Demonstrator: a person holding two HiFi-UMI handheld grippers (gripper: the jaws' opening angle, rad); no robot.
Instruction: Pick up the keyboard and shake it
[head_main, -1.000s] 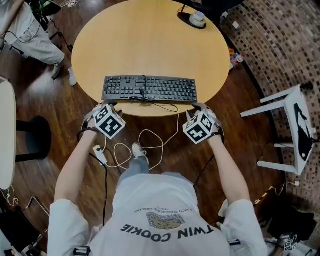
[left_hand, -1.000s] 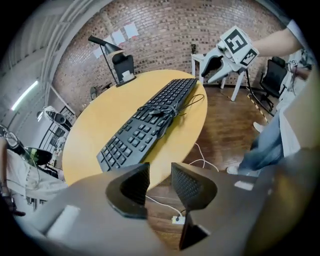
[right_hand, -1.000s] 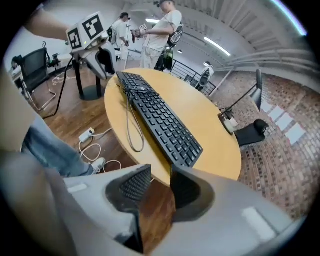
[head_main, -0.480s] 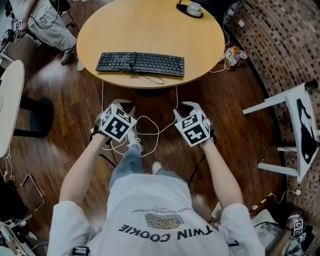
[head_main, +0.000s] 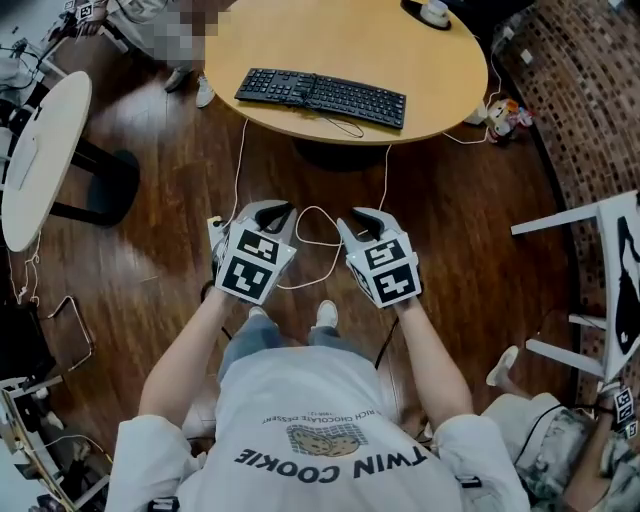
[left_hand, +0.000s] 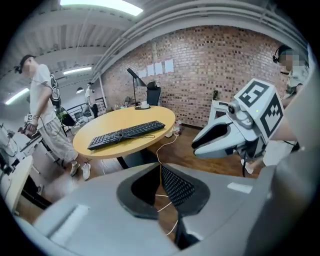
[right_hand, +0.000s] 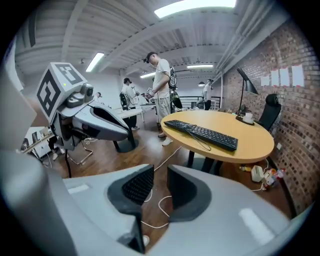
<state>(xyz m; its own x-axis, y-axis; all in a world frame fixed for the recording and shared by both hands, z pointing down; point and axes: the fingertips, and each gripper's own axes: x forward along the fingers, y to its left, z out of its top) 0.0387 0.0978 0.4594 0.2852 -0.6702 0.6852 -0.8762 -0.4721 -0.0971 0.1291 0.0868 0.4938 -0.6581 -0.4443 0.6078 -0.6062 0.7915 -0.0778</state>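
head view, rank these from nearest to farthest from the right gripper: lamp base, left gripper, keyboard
From the right gripper, jaws empty and just closing further:
1. left gripper, close beside it on its left
2. keyboard, ahead, near side of the table
3. lamp base, at the far edge

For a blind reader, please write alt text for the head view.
A person holds two empty grippers over a wooden floor, short of a round table where a black keyboard lies. The left gripper is shut; the right gripper, nothing between its jaws, has just been closing.
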